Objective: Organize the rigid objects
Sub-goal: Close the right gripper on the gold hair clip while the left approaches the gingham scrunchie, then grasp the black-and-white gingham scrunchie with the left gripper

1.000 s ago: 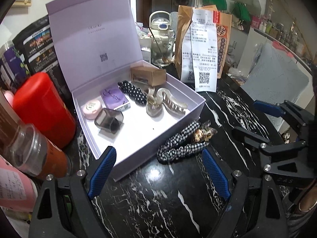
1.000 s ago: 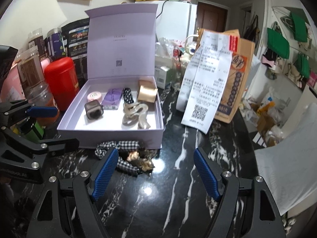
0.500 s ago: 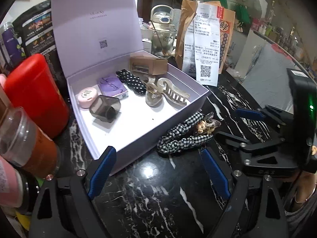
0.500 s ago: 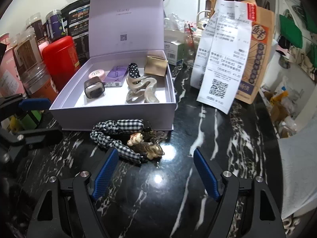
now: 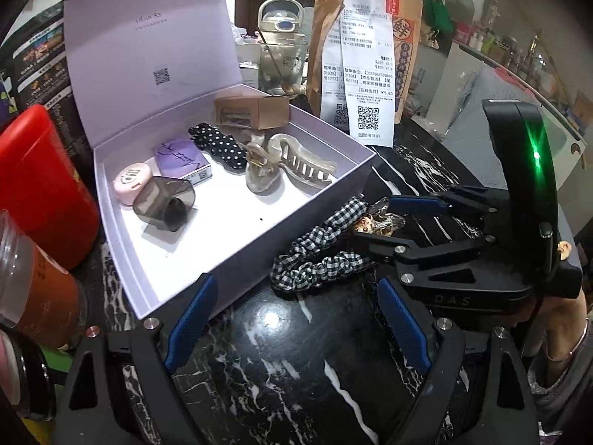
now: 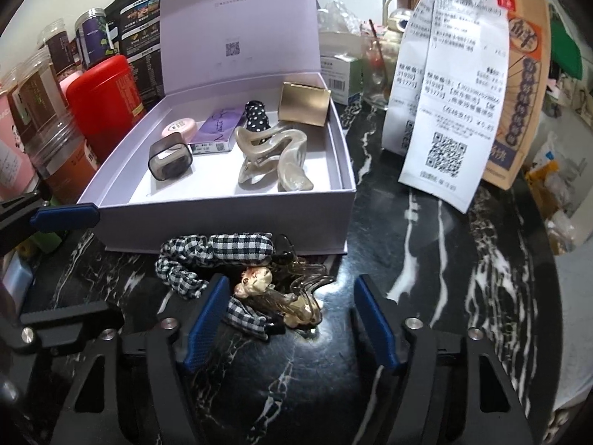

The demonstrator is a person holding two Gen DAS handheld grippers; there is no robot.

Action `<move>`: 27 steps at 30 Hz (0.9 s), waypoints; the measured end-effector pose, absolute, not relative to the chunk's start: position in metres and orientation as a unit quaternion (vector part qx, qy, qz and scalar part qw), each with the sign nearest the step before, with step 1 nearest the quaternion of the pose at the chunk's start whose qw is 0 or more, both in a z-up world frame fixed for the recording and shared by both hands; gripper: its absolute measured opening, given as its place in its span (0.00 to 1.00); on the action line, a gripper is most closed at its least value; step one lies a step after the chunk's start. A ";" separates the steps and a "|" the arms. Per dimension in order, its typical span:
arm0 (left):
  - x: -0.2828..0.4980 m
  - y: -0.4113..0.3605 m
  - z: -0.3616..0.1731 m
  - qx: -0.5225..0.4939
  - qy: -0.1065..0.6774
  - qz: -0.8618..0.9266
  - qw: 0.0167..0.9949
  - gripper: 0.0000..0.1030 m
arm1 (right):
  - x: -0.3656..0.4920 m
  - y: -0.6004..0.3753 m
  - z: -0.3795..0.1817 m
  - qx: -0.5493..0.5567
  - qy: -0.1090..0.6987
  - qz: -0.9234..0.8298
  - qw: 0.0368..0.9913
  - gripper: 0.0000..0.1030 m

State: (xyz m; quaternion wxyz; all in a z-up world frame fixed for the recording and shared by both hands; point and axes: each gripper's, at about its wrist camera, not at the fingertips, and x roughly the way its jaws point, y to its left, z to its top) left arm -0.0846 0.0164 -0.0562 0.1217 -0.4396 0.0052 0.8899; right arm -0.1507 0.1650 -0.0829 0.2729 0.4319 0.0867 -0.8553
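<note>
Left wrist view: the left gripper [image 5: 294, 319] has its jaws spread wide over the black marble table [image 5: 281, 363], nothing between them. The lilac box [image 5: 237, 244] sits open to the far left, with the gingham scrunchie [image 5: 318, 256] just beside its near wall.

Right wrist view: the right gripper [image 6: 291, 319] has just been closing its jaws, still apart, around the brown claw clip [image 6: 281, 296], which lies against the scrunchie right in front of the box. Pads aren't pressing on it.
</note>
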 end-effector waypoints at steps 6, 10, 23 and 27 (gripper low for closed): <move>-0.089 0.026 -0.060 -0.437 0.010 0.889 0.137 0.86 | -0.150 0.171 -0.082 0.433 0.082 -0.854 0.275 0.53; -0.094 0.035 -0.064 -0.434 0.014 0.887 0.158 0.86 | -0.148 0.185 -0.081 0.437 0.078 -0.856 0.265 0.53; -0.117 0.068 -0.082 -0.455 0.057 0.868 0.191 0.86 | -0.137 0.239 -0.077 0.447 0.056 -0.865 0.221 0.53; -0.119 0.078 -0.085 -0.458 0.073 0.864 0.196 0.86 | -0.136 0.243 -0.078 0.447 0.050 -0.866 0.218 0.53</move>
